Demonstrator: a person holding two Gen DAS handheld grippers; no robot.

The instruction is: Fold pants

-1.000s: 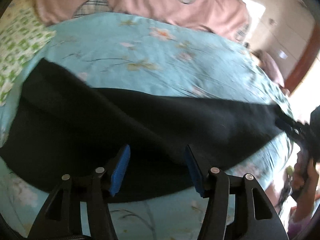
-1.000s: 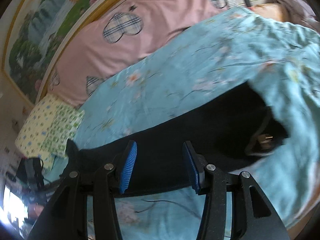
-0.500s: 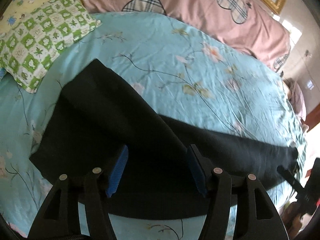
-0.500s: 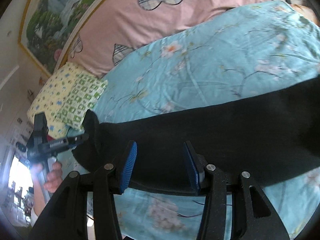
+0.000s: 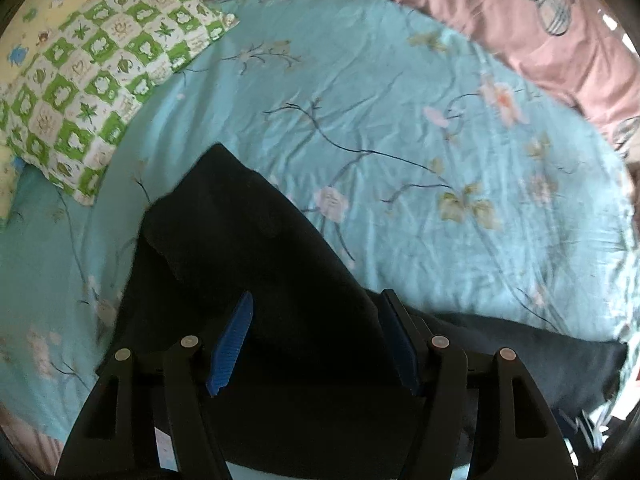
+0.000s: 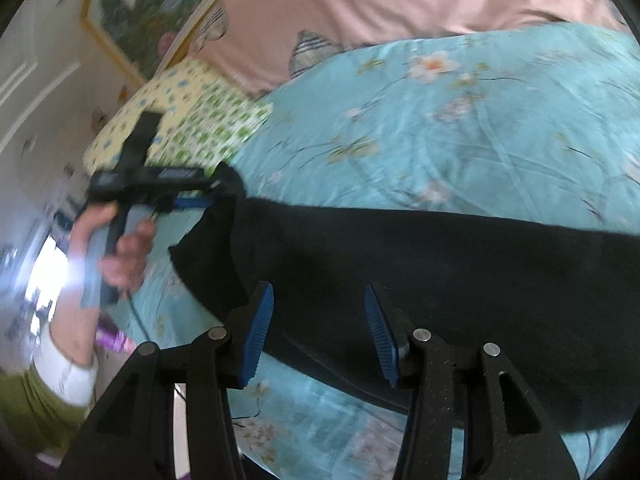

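Black pants (image 5: 248, 248) lie stretched across a blue floral bed sheet (image 5: 400, 120). My left gripper (image 5: 316, 336) points down over their end near the pillow. Its jaws are opening, and the blue pads stand wide apart with black cloth between them, not pressed. In the right wrist view the same left gripper (image 6: 200, 196) sits at the raised corner of the pants (image 6: 440, 264), held by a hand (image 6: 124, 248). My right gripper (image 6: 320, 328) hovers over the middle of the pants with its pads apart and nothing pinched between them.
A green and white checked pillow (image 5: 92, 80) lies just beyond the pants' end. Pink bedding with plaid hearts (image 5: 520, 20) lines the far side. A framed painting (image 6: 152, 12) hangs on the wall. The bed's near edge (image 6: 320, 440) runs under my right gripper.
Both views have swung along the pants toward the pillow end. The left jaws stand wider than before. The left gripper and its hand now look larger and closer in the right wrist view.
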